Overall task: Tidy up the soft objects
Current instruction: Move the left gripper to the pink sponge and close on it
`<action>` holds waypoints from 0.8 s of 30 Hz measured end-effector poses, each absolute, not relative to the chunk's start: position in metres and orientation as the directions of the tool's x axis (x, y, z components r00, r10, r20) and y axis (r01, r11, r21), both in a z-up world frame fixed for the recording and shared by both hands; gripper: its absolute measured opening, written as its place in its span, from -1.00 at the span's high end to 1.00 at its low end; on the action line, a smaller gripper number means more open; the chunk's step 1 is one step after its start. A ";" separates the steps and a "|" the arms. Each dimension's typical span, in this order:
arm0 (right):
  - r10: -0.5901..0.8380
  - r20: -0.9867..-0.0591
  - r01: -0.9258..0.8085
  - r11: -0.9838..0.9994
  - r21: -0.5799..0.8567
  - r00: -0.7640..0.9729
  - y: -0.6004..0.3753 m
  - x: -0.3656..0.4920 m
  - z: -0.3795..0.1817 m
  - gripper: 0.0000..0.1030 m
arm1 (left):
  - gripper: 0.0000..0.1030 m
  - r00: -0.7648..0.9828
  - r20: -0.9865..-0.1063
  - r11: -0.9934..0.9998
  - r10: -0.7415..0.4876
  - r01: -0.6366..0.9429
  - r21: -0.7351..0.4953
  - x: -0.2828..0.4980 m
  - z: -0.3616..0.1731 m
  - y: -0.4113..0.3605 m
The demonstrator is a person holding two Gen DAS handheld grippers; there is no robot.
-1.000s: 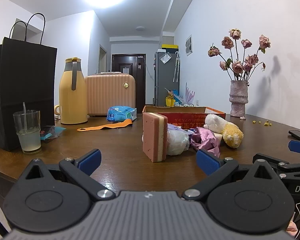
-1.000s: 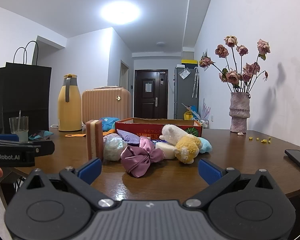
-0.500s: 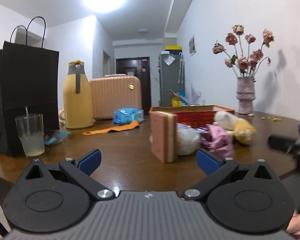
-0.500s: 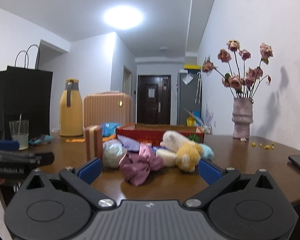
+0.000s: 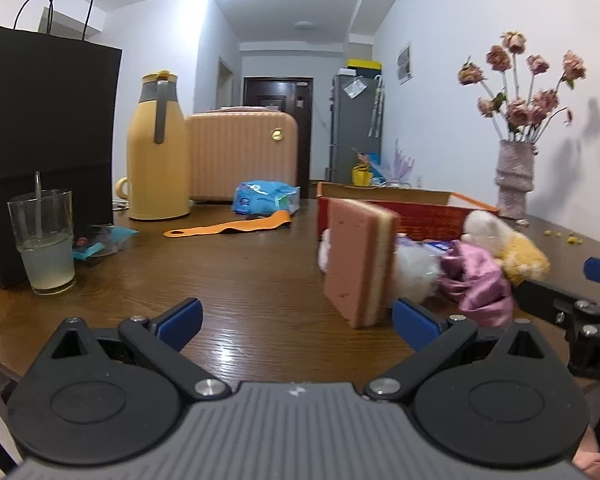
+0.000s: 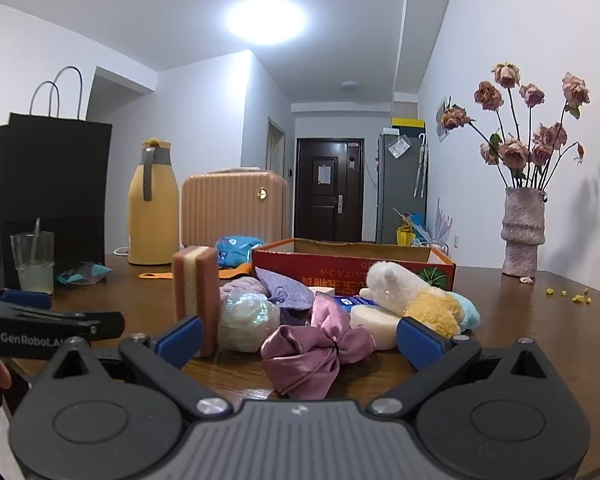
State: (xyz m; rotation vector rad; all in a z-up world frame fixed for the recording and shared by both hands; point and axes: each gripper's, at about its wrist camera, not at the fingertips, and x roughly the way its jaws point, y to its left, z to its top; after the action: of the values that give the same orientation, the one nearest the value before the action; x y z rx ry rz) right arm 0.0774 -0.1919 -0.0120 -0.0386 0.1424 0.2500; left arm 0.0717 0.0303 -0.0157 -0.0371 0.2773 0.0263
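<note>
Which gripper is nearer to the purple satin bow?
Right. The right gripper faces the purple satin bow, which lies between its open fingers. The left gripper is off to the bow's left, facing the sponge.

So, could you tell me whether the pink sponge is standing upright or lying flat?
Upright: the pink sponge stands on a narrow edge on the table, its broad face vertical, beside the pile of soft things.

The dark brown wooden desk [image 6: 540, 320] carries an open red cardboard box [image 6: 352, 266], with a pile of soft plush and satin things [image 6: 324, 320] just before it, an upright pink-and-cream sponge [image 6: 196, 292] left of that pile, and a yellow jug [image 6: 152, 204], ribbed peach case [image 6: 234, 208], black paper bag [image 6: 48, 196] and glass [image 6: 34, 262] farther left.
</note>
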 end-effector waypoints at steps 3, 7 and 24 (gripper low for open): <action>0.238 -0.127 -0.240 0.971 -0.002 0.963 -0.199 0.059 -0.011 -1.00 | -1.00 0.972 -0.233 1.000 -0.003 0.001 -0.011 0.055 -0.016 0.023; 0.192 -0.104 -0.193 0.981 0.003 0.976 -0.203 0.045 -0.012 -1.00 | -1.00 0.981 -0.192 1.000 -0.010 0.014 0.022 0.043 -0.017 0.016; 0.441 -0.190 -0.444 0.896 0.029 0.877 -0.129 0.164 0.026 -0.48 | -1.00 0.938 -0.274 0.975 0.214 -0.223 0.001 0.112 -0.003 0.083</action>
State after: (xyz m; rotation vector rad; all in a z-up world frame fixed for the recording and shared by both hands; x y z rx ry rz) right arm 0.1643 -0.1288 0.0261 -0.0152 0.1950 0.4615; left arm 0.1115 0.0835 -0.0031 -0.0297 0.2762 0.2233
